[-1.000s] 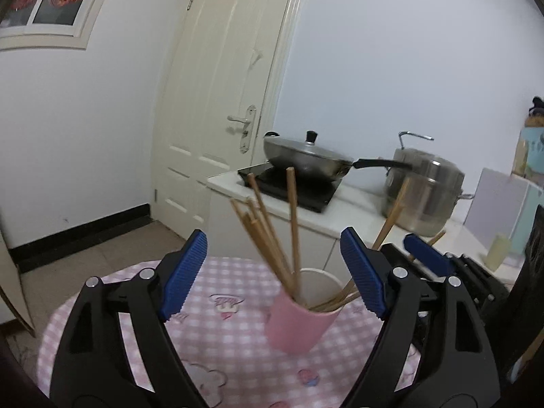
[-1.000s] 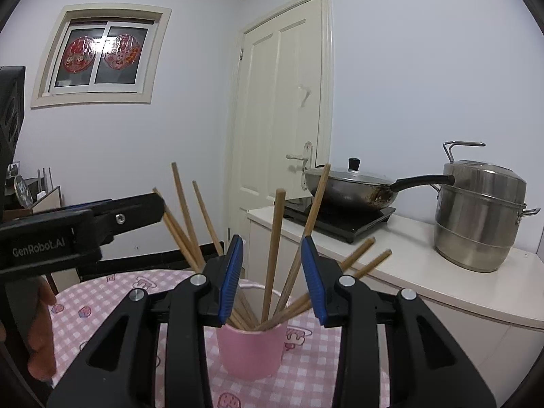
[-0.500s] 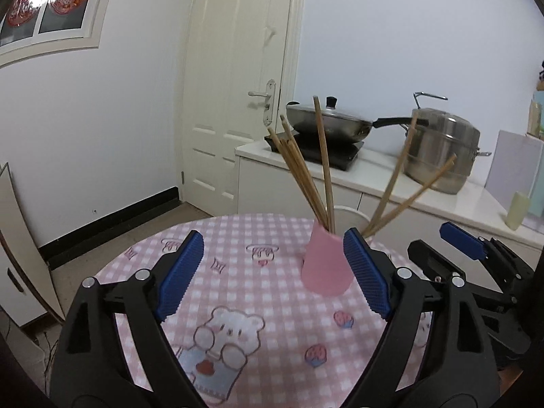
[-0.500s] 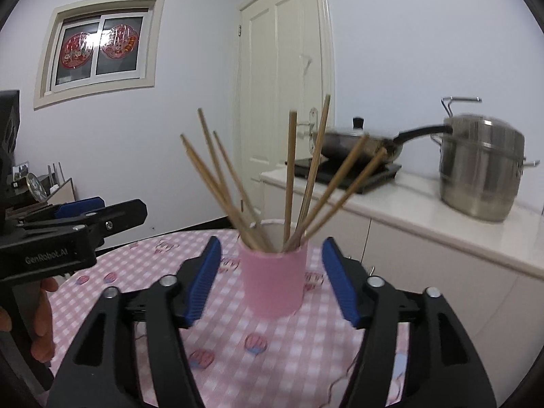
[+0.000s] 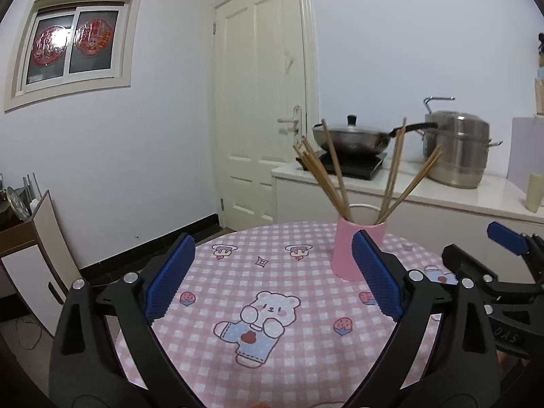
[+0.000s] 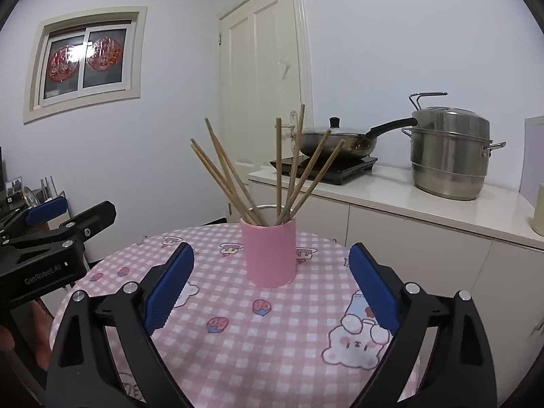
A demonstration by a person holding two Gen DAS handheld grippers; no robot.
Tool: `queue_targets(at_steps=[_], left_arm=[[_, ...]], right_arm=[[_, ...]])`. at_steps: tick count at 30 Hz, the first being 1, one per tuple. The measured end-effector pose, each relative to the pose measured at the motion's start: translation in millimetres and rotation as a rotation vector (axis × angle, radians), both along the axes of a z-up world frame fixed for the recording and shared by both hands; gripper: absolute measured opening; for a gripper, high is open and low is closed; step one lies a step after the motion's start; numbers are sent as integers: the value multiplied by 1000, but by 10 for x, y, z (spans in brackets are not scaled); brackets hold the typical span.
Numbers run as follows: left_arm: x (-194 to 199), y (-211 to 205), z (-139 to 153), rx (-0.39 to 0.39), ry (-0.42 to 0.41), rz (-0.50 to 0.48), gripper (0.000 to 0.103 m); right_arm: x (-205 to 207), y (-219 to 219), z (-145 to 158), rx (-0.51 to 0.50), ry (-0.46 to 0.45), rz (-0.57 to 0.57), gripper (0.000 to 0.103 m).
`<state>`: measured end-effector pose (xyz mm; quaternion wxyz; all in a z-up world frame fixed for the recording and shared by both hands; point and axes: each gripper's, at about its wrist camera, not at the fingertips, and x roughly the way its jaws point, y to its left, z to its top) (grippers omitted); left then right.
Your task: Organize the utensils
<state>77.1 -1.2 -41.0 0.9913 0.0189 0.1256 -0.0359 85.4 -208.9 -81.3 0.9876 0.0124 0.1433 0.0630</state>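
Note:
A pink cup [image 6: 270,253] stands upright on the round table with its pink checked cloth [image 6: 258,333]. Several wooden chopsticks [image 6: 234,178] fan out of it. In the left wrist view the same cup [image 5: 353,248] sits at the far right of the table, its chopsticks [image 5: 326,173] leaning both ways. My right gripper [image 6: 270,287] hangs in front of the cup, jaws opening wide with nothing between them. My left gripper [image 5: 273,280] is farther back and to the left, jaws also opening, empty over the cloth.
Behind the table runs a white counter [image 6: 425,204] with a lidded wok [image 6: 336,139] on a black hob and a steel steamer pot [image 6: 450,156]. A cream door [image 5: 261,119] and a window [image 5: 73,47] are beyond. A low cabinet [image 5: 30,258] stands at the left.
Both grippers drew back from the cup, which now looks smaller and farther. The right jaws went from narrow around the chopsticks to wide open. The left jaws widened a little.

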Motion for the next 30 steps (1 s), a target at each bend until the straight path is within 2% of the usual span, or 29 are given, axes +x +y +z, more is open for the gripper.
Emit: queue_targets(at_steps=[7,15,30], left_arm=[[-233,16,103,-27,-50,-15,95],[-398,-22,157,-18,-99,-25,97],[-573,-12,241,-27,-181,11,97]], right_arm=[[-283,81,171,-24,-77,18,94],[-471,115,287,-49,-132,4,95],[-605,167,380,-77,-177,-6,95]])
